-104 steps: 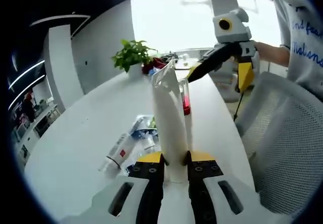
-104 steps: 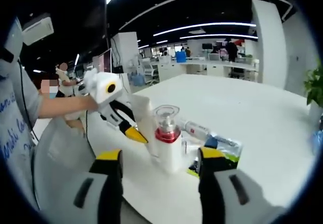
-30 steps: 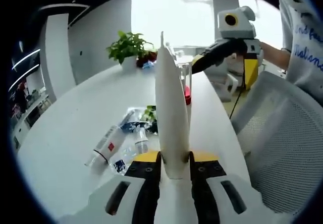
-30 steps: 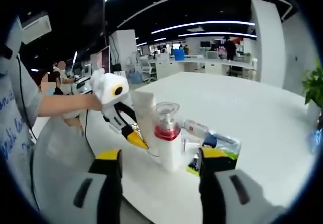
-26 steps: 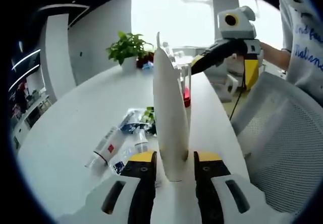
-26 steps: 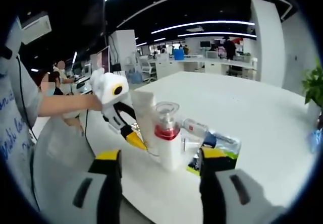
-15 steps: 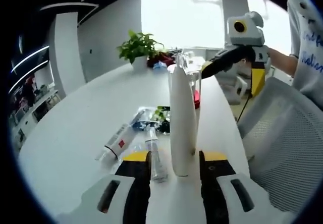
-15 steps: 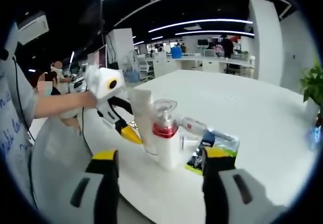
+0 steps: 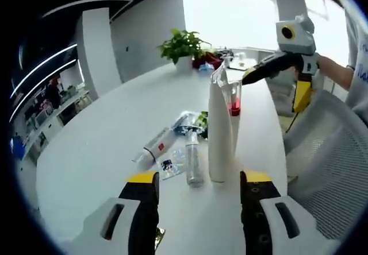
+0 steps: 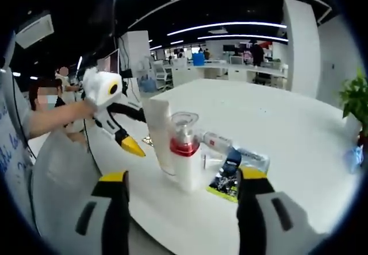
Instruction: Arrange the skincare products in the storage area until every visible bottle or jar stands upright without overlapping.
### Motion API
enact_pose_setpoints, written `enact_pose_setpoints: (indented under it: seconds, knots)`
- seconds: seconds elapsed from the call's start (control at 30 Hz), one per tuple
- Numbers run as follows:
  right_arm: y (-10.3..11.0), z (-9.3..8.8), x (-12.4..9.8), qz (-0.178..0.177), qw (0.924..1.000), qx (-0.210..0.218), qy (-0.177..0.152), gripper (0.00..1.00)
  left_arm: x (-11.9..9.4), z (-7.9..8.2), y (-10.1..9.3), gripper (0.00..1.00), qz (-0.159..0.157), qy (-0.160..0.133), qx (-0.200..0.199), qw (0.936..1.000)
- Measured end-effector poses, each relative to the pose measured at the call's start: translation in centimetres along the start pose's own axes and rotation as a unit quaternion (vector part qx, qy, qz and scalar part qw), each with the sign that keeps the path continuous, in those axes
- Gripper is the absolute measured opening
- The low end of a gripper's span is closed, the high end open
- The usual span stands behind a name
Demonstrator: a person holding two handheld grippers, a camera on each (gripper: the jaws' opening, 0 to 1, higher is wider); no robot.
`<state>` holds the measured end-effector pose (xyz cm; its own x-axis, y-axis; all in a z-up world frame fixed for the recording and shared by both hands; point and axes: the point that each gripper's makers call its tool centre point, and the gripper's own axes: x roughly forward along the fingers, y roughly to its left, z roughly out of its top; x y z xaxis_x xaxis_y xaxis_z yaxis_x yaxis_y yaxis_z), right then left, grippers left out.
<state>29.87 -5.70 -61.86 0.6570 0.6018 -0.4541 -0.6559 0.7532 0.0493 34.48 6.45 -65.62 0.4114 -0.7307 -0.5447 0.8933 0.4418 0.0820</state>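
Left gripper view: our left gripper [image 9: 196, 181] hangs low over the white table [image 9: 103, 146], jaws spread wide and empty, the tall white tube [image 9: 219, 130] standing upright just beyond them. Beside it stands the red-collared pump bottle [image 9: 234, 114]; other tubes lie flat nearby. Our right gripper [image 10: 183, 181] is likewise wide open, holding nothing, level with the pump bottle [image 10: 184, 157].

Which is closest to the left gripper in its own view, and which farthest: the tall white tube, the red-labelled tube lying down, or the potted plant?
1. Tall white tube, standing upright just ahead of the fingers.
2. Red-labelled tube, lying to the left.
3. Potted plant, at the table's far end.
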Motion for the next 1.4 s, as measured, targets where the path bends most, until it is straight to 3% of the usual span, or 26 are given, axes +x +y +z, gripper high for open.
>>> enact_pose_setpoints:
  seconds: [0.27,0.53,0.7,0.9,1.13,1.4]
  knots:
    - [0.1,-0.8,0.0,0.0,0.9999,0.008,0.015,0.84,-1.8,-0.1,-0.2,0.7,0.036,0.007,-0.021,0.9991]
    - [0.2,-1.0,-0.1,0.002,0.9997,0.004,0.023,0.87,-3.5,-0.5,-0.8,0.84,0.047,0.017,-0.038,0.998]
    - [0.2,-1.1,0.0,0.004,0.9996,-0.002,0.028,0.88,-4.6,-1.1,-0.1,0.94,0.073,0.026,-0.036,0.9963]
    - [0.0,-1.0,0.2,0.003,0.9993,-0.009,0.036,0.91,-6.1,-1.6,-0.5,0.97,0.089,0.035,-0.049,0.9942]
    - [-0.4,-0.8,-0.1,-0.016,0.9992,-0.004,0.036,0.98,-7.2,-2.5,0.3,0.97,0.111,0.04,-0.065,0.9909]
    - [-0.4,-1.1,-0.7,-0.044,0.9982,0.011,0.039,1.0,-7.7,-3.3,0.0,0.97,0.094,0.04,-0.088,0.9908]
